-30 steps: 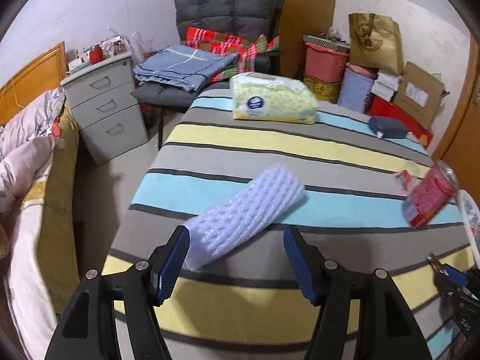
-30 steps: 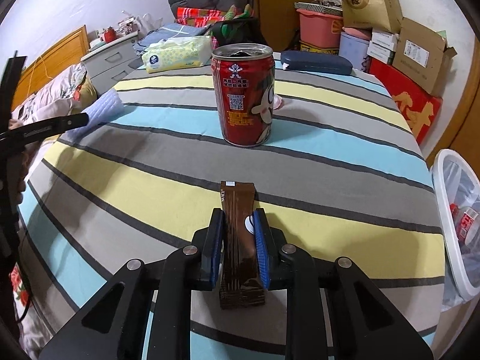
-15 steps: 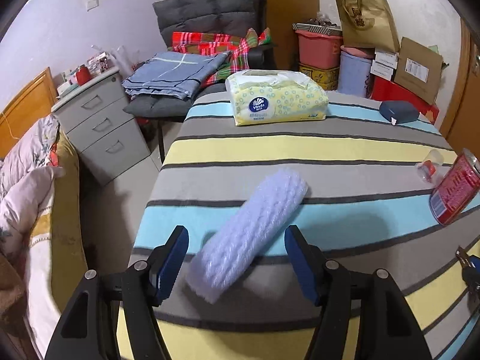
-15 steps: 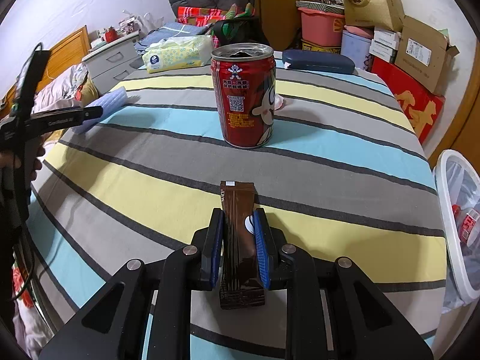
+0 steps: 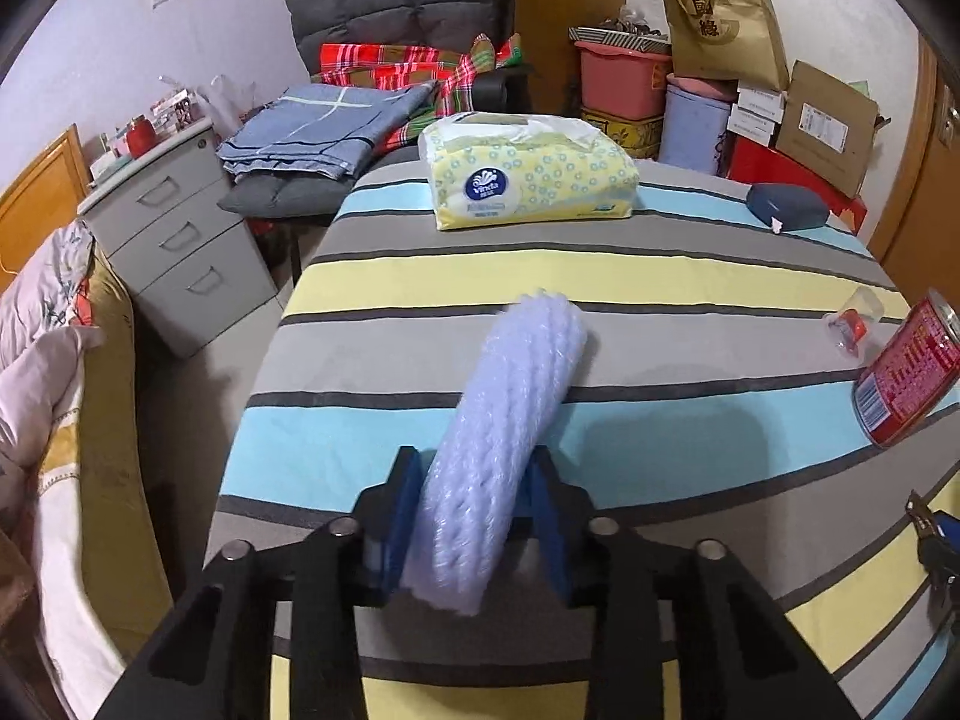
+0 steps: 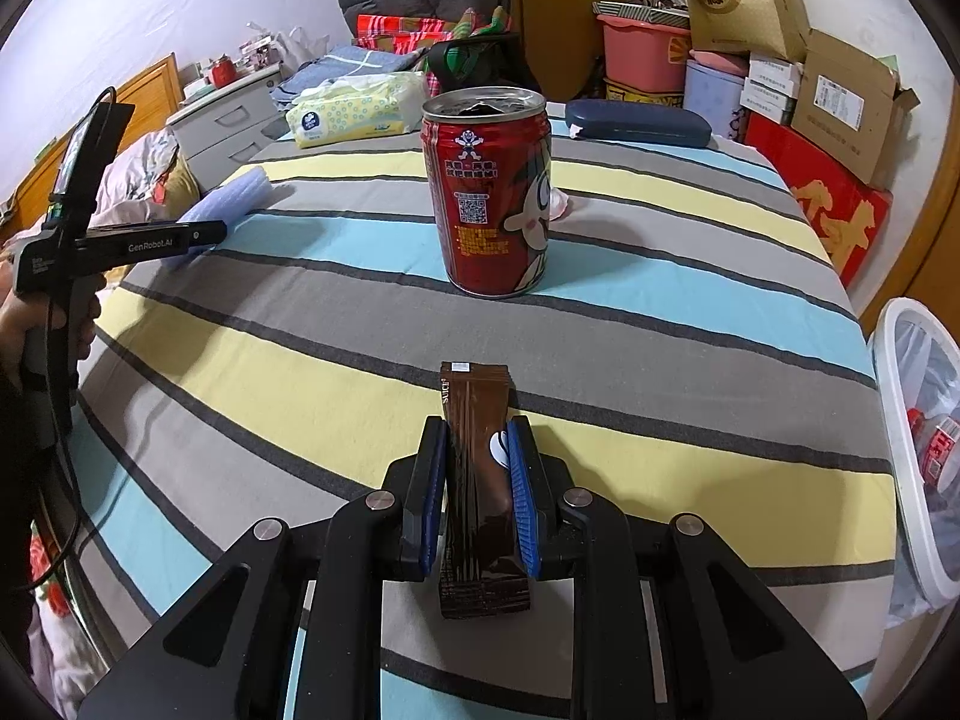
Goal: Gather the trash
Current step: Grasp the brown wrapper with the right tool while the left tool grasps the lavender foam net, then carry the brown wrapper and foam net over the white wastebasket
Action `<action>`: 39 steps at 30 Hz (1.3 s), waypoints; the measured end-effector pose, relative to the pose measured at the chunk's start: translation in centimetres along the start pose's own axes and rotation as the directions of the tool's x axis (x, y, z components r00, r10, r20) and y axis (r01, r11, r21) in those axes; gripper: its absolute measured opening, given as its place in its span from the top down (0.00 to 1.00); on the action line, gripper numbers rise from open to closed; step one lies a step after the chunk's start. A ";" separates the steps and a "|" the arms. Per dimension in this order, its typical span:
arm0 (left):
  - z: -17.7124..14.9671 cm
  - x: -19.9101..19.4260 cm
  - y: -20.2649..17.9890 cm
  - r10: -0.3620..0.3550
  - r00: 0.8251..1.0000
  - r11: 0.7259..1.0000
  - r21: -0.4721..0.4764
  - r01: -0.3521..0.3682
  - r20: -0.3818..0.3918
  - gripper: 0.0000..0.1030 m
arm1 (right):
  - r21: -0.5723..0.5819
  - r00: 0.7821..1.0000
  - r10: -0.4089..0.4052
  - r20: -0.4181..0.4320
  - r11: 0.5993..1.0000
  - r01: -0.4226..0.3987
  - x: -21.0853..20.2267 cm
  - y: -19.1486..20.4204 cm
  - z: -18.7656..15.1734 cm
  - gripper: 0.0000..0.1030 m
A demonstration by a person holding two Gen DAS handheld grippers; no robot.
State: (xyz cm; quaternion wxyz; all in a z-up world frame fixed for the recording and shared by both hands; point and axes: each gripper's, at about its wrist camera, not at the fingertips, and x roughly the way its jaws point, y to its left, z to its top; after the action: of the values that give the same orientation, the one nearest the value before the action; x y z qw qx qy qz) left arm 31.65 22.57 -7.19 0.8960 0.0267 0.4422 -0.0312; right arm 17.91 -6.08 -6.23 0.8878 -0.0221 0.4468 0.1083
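On the striped table [image 5: 660, 276] lies a pale lilac bubble-wrap roll [image 5: 516, 408], its near end between the blue pads of my left gripper [image 5: 474, 462]. The jaws are closing and the pads press into both sides of the roll. From the right wrist view the roll [image 6: 240, 192] sits at the table's left edge with the left gripper [image 6: 204, 234] on it. My right gripper [image 6: 477, 429] is shut on a brown snack packet [image 6: 477, 396], held above the cloth. An opened red drink can [image 6: 489, 192] stands upright beyond it. A small crumpled plastic cup [image 5: 852, 324] lies near the can [image 5: 906, 378].
A white bin with a clear liner [image 6: 918, 360] stands by the table's right edge. A tissue pack [image 5: 528, 180] and a dark blue case [image 5: 786, 207] lie at the far end. Keys [image 5: 936, 540] rest near right. Grey drawers [image 5: 174, 234] and a bed flank the left.
My left gripper slid forward over the roll's near end and its jaws came together onto it. The right gripper and its brown packet have not moved.
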 end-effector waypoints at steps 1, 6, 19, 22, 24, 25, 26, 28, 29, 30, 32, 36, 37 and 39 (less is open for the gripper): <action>0.0 0.0 -0.1 -0.002 1.000 1.000 -0.006 0.002 -0.003 0.73 | 0.002 1.000 0.003 0.001 1.000 -0.003 0.0 -0.1 0.0 0.79; -0.4 -0.9 -0.9 -0.026 1.000 0.999 -0.028 0.026 -0.001 0.75 | 0.008 1.000 0.021 0.001 1.000 -0.021 -0.1 -0.3 -0.1 0.79; -3.3 -7.1 -6.4 -0.125 0.989 0.992 -0.020 0.127 0.079 0.75 | 0.020 0.998 0.037 0.052 0.999 -0.038 -1.8 -1.3 -0.5 0.79; -3.9 -8.5 -8.1 -0.142 0.985 0.990 -0.006 0.143 0.097 0.75 | 0.028 0.997 0.036 0.074 0.999 -0.038 -2.6 -1.9 -0.5 0.79; -4.1 -9.4 -9.0 -0.158 0.981 0.987 0.003 0.158 0.109 0.75 | 0.035 0.995 0.034 0.089 0.999 -0.037 -3.1 -2.3 -0.5 0.79; -4.2 -9.9 -9.7 -0.170 0.979 0.985 0.011 0.170 0.114 0.75 | 0.039 0.995 0.028 0.099 0.999 -0.033 -3.4 -2.6 -0.4 0.79; -4.2 -10.4 -10.3 -0.179 0.976 0.984 0.020 0.177 0.122 0.75 | 0.044 0.994 0.025 0.106 0.999 -0.030 -3.6 -2.9 -0.5 0.79; -4.3 -11.3 -11.6 -0.197 0.971 0.980 0.034 0.194 0.132 0.75 | 0.055 0.992 0.019 0.123 0.998 -0.026 -4.3 -3.5 -0.5 0.79; -4.3 -11.7 -12.2 -0.206 0.969 0.979 0.041 0.202 0.140 0.75 | 0.061 0.991 0.012 0.131 0.998 -0.020 -4.6 -3.9 -0.6 0.79; -4.3 -12.1 -12.8 -0.214 0.966 0.977 0.047 0.209 0.146 0.75 | 0.063 0.990 0.007 0.138 0.998 -0.016 -4.9 -4.1 -0.6 0.79; -4.4 -12.9 -14.2 -0.230 0.961 0.973 0.066 0.222 0.155 0.75 | 0.074 0.988 -0.006 0.156 0.997 -0.005 -5.6 -4.9 -0.7 0.79; -4.5 -14.2 -16.9 -0.262 0.950 0.964 0.093 0.250 0.171 0.75 | 0.092 0.983 -0.026 0.182 0.996 0.009 -6.7 -6.2 -1.0 0.79; -4.5 -14.4 -17.5 -0.267 0.948 0.962 0.099 0.253 0.172 0.75 | 0.096 0.981 -0.032 0.189 0.995 0.014 -7.0 -6.6 -1.1 0.79; -4.5 -15.0 -19.0 -0.282 0.943 0.957 0.121 0.264 0.176 0.75 | 0.104 0.978 -0.047 0.202 0.994 0.026 -7.6 -7.3 -1.3 0.79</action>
State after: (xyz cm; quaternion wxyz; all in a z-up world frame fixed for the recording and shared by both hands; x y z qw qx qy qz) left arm 17.45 4.42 1.57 0.9191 0.0048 0.3513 -0.1785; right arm 14.03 -14.68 -1.34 0.9308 0.0257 0.3576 0.0712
